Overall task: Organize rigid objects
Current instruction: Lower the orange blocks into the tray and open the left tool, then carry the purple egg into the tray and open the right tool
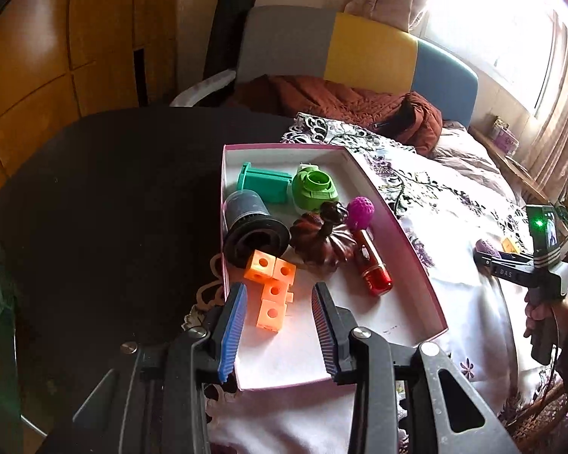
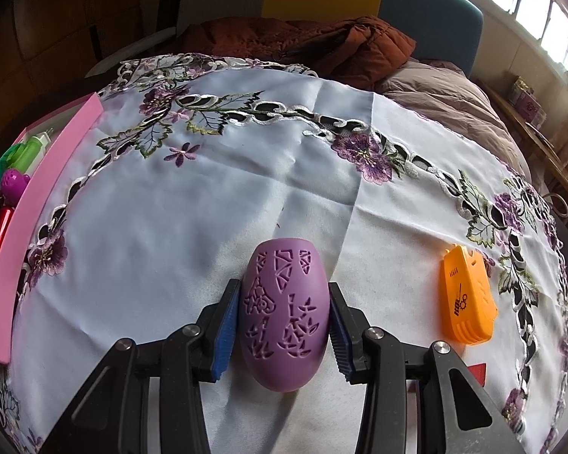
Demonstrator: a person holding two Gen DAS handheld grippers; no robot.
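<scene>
An L-shaped piece of orange cubes lies on the floor of the pink-rimmed white box. My left gripper hovers just above it, open, pads clear of the cubes. The box also holds a teal spool, a green part, a black cylinder, a brown pumpkin and a red tube with a magenta ball. My right gripper is shut on a purple carved egg over the white tablecloth.
An orange flat tool lies on the embroidered cloth to the right of the egg. The pink box wall stands at the far left of the right wrist view. A rust-coloured jacket lies behind the table, on a seat.
</scene>
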